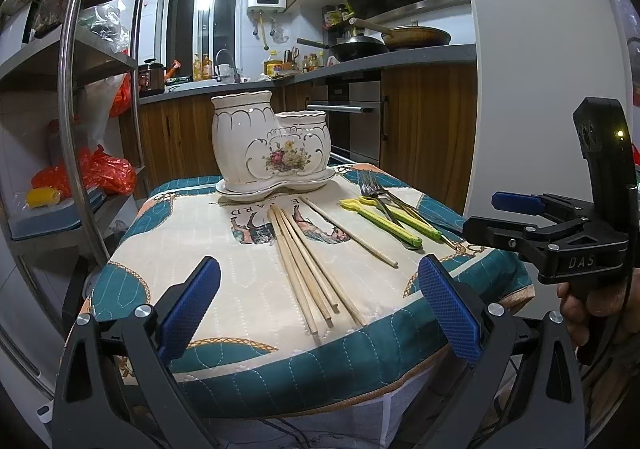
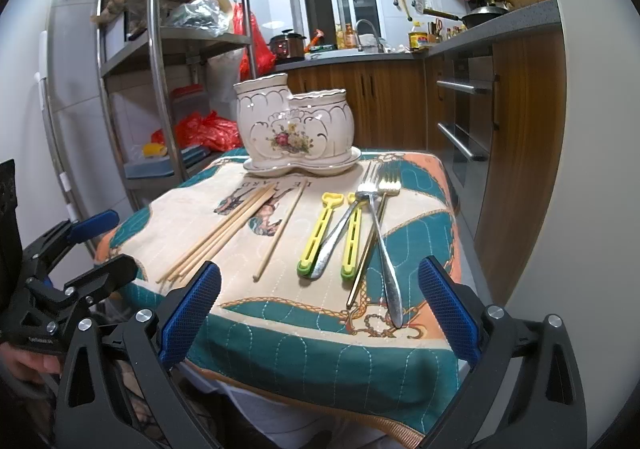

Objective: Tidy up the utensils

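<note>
A small table covered by a quilted teal-and-cream cloth stands in a kitchen. The landmark is a white ceramic utensil holder with a floral motif, made of a taller and a shorter cup on a shared saucer, set at the far middle of the cloth. In front of the holder, on the near side, lies a bundle of wooden chopsticks, roughly side by side, and one single chopstick lies apart, to the right of the bundle. Right of the holder and nearer the cloth's right edge lie two yellow-green plastic tools crossed by metal forks; one fork has a gilt head and a thin handle. Beyond the holder run a wood-fronted counter and, to its left, a metal shelf rack.

The left gripper hovers at the near edge of the cloth, well short of the holder, jaws spread fully wide, nothing between the blue pads. The right gripper, held by a hand, hovers likewise over the near right corner, jaws fully apart and empty.
</note>
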